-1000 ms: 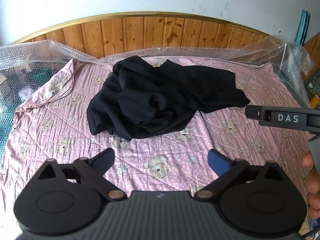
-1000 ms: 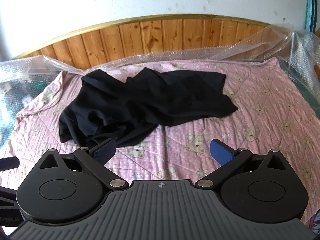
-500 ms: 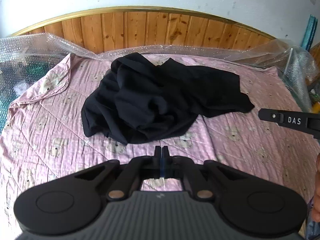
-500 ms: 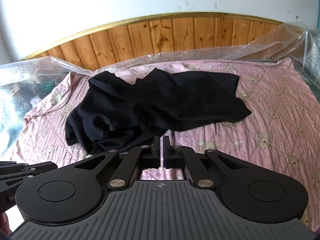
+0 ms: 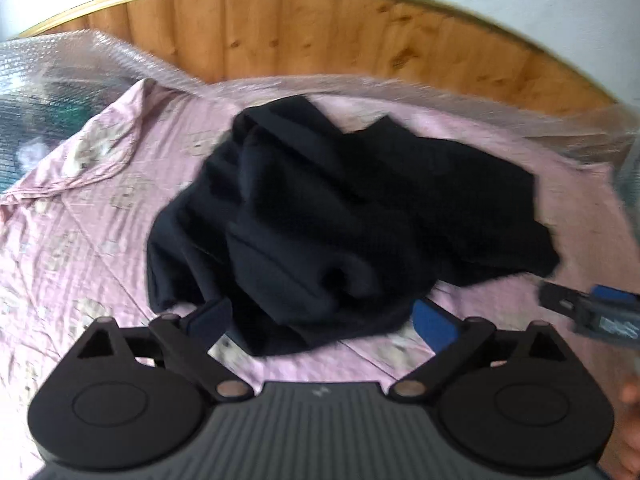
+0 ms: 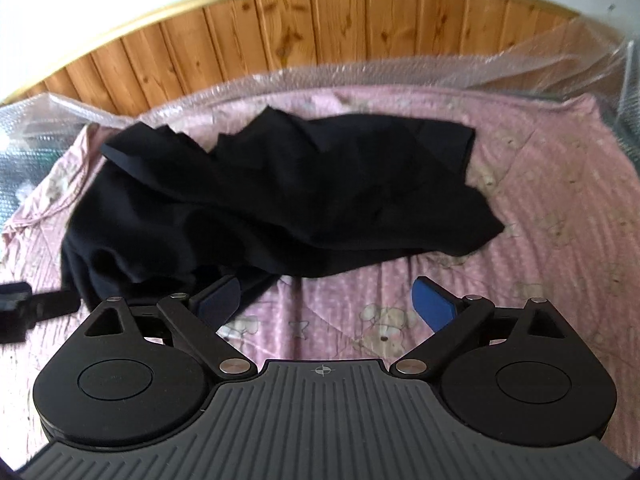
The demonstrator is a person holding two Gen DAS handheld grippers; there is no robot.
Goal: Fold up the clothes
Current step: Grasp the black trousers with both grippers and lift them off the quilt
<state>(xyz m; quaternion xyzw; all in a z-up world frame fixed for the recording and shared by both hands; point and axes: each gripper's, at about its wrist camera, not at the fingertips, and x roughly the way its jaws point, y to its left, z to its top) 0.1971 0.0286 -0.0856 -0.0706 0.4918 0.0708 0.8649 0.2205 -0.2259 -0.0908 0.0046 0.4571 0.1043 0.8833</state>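
A crumpled black garment [image 5: 328,220] lies in a heap on the pink bear-print bedspread [image 5: 80,248]. My left gripper [image 5: 320,320] is open, its blue pads either side of the heap's near edge, nothing held. In the right wrist view the same black garment [image 6: 288,200] spreads across the bedspread [image 6: 560,240]. My right gripper [image 6: 326,300] is open just short of its near hem, left pad over the dark cloth. The right gripper's tip [image 5: 592,308] shows at the left view's right edge; the left gripper's tip [image 6: 24,300] shows at the right view's left edge.
A wooden headboard [image 5: 320,36] with a gold rim backs the bed. Bubble wrap [image 5: 80,64] lines the far and side edges of the bedspread. Bare pink bedspread lies to the right of the garment [image 6: 560,200]. A person's hand [image 5: 630,400] shows at the right edge.
Both grippers, shut half a second ago, have opened again. Both have moved closer to the garment's near edge; the frames are blurred by motion.
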